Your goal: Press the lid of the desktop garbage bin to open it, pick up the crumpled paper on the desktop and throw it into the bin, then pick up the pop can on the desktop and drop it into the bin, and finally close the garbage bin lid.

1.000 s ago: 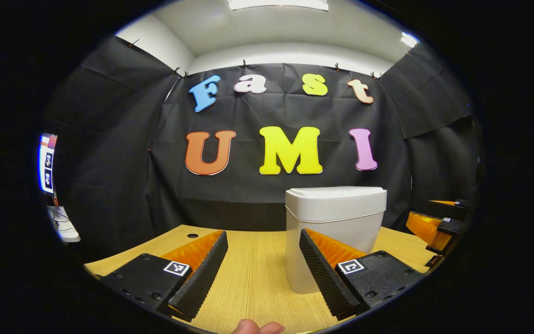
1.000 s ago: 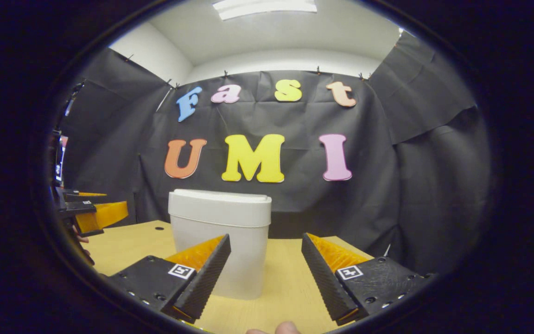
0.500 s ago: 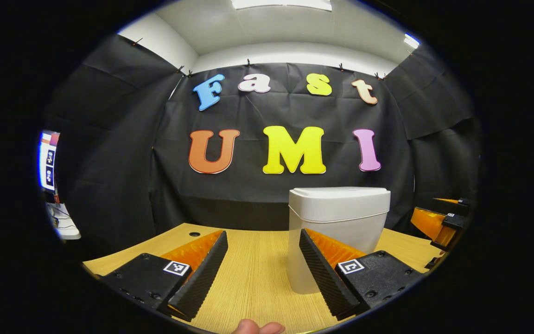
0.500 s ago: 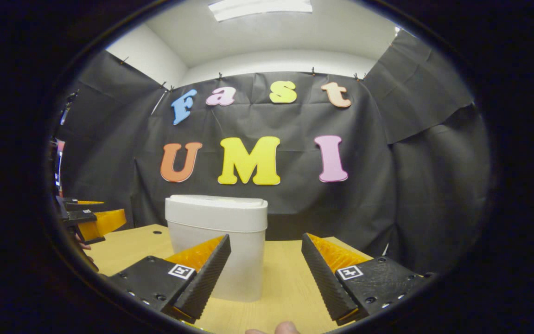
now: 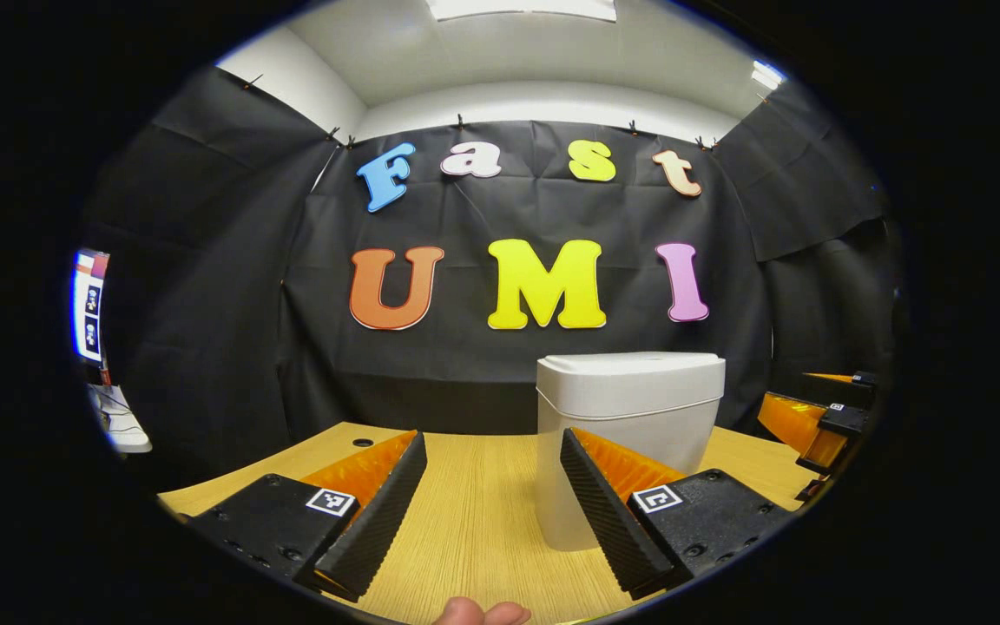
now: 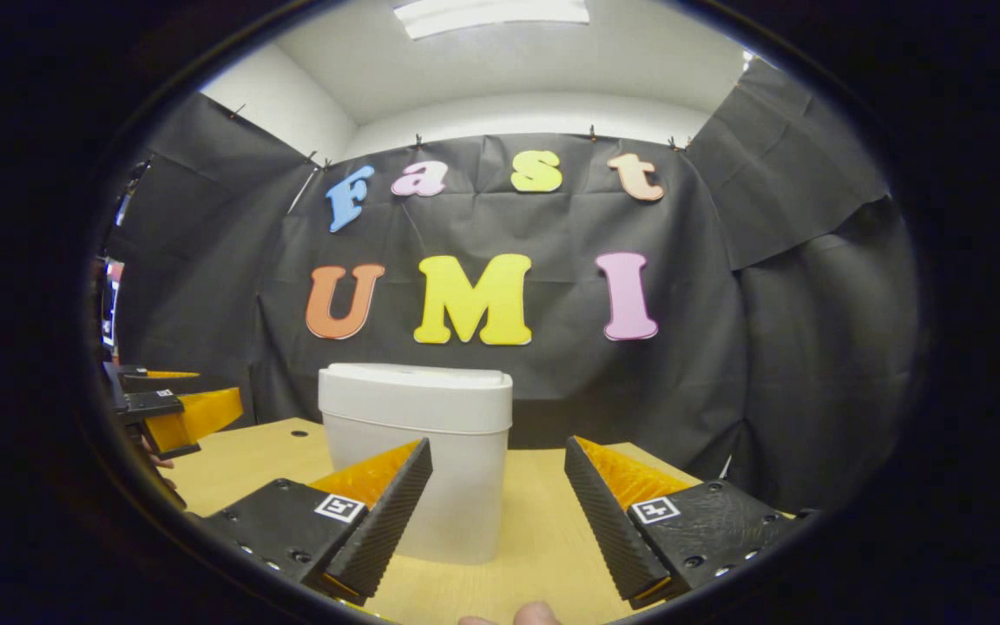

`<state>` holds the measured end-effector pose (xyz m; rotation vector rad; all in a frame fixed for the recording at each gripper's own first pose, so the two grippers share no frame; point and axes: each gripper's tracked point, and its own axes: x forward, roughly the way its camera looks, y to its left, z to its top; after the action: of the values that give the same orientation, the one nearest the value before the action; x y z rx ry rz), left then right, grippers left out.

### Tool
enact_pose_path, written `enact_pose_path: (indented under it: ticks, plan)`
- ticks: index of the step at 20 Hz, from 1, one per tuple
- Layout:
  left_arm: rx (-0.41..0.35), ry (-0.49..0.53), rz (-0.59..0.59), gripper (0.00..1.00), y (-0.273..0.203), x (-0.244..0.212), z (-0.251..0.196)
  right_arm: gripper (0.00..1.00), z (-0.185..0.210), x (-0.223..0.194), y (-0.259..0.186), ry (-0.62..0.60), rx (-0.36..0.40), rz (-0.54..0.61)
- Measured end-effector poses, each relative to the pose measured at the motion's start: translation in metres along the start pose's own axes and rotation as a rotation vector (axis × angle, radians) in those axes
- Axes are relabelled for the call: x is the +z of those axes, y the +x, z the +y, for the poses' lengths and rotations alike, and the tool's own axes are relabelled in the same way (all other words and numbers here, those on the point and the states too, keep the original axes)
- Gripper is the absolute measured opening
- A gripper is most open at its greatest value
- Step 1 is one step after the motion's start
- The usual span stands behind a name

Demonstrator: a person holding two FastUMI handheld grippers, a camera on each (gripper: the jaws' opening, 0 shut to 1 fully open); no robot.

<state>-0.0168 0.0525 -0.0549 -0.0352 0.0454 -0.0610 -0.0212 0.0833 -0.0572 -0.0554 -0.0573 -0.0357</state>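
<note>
A white desktop garbage bin point(image 5: 630, 434) stands on the wooden desk point(image 5: 474, 512) with its lid point(image 5: 630, 369) shut. In the left gripper view it is ahead and to the right, partly behind my right finger. My left gripper point(image 5: 491, 503) is open and holds nothing. In the right gripper view the bin point(image 6: 413, 451) stands ahead to the left, its lid point(image 6: 417, 391) flat on top. My right gripper point(image 6: 496, 508) is open with nothing between its fingers. The left gripper point(image 6: 166, 408) shows at the far left of that view, and the right gripper point(image 5: 821, 417) at the far right of the left gripper view.
The desk has a small round hole point(image 5: 363, 442) near its back left corner. Black cloth walls close in the booth behind and at both sides. A fingertip point(image 5: 478, 613) of the person's hand shows at the bottom edge.
Both views shifted slightly and came back near where they were a second ago. The bin stayed put with its lid shut, and both grippers stayed open.
</note>
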Motion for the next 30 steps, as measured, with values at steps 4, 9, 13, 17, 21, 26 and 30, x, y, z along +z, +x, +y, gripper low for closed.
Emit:
enact_pose_path:
  ticks: [4, 9, 13, 17, 21, 26, 30]
  plan:
    - [0.004, 0.001, 0.001, 1.0, 0.001, -0.001, 0.0, 0.95, -0.001, 0.006, -0.004, -0.017, -0.003, -0.026]
    - [-0.014, 0.004, 0.011, 0.99, 0.0, -0.003, -0.004, 0.95, 0.007, 0.005, -0.003, -0.014, 0.02, -0.024]
    - [-0.012, 0.008, 0.005, 1.0, -0.001, 0.0, -0.001, 0.95, 0.011, 0.007, -0.003, 0.0, 0.026, -0.025]
    - [-0.006, 0.012, -0.002, 1.0, -0.002, 0.002, 0.0, 0.95, 0.015, 0.007, -0.003, 0.001, 0.031, -0.028]
    - [-0.004, 0.01, -0.004, 1.0, -0.002, 0.003, 0.001, 0.95, 0.014, 0.01, -0.006, 0.008, 0.029, -0.033]
    - [-0.006, 0.011, -0.006, 1.0, -0.002, 0.005, 0.0, 0.95, 0.009, 0.013, -0.007, 0.013, 0.021, -0.043]
    - [-0.007, 0.009, -0.001, 0.99, -0.003, 0.002, 0.0, 0.95, 0.005, 0.016, -0.009, 0.016, 0.013, -0.047]
